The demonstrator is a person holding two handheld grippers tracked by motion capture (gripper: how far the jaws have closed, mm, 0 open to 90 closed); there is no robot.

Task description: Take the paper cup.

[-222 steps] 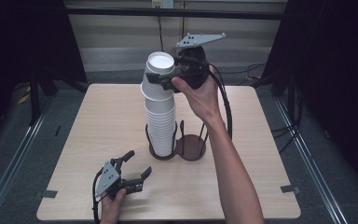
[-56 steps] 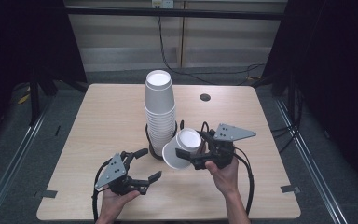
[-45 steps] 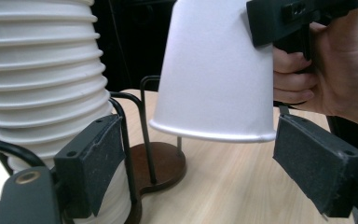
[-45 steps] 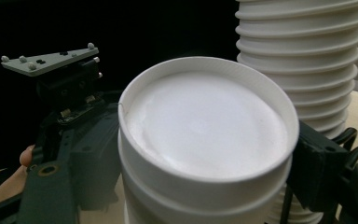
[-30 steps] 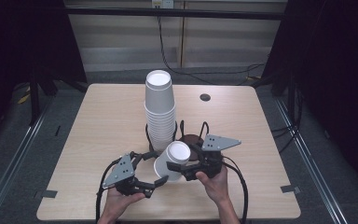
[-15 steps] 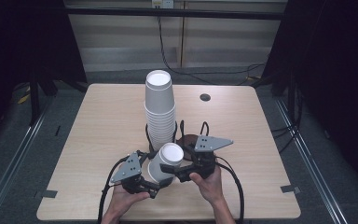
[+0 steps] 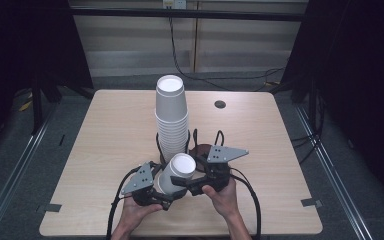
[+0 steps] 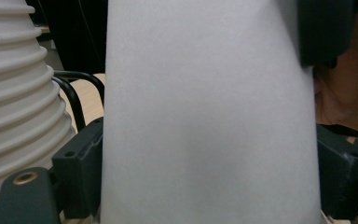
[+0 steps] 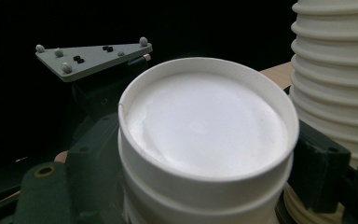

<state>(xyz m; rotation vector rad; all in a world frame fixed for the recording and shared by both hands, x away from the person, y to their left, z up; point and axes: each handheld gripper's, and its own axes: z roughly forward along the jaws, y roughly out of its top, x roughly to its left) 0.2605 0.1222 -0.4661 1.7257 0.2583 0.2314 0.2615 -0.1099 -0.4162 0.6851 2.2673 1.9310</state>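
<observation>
My left claw [image 7: 166, 196] has just been closing and pinches the lower wall of the nested white paper cups [image 7: 176, 173]; my right claw [image 7: 187, 184], its jaws just easing wider, clasps them below the rim. They hang tilted over the wooden table [image 7: 105, 130], just in front of the tall stack of white paper cups [image 7: 171, 117] in its black wire holder [image 7: 195, 137]. I count 2 nested rims and 1 stack. Squeezing harder could crumple them or jam them tighter.

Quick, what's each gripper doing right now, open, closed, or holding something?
Left gripper: closed on the wide lower end of the paper cups; its jaws have just been closing.
Right gripper: closed on the same cups near the rim; its jaws have just been opening slightly.
</observation>
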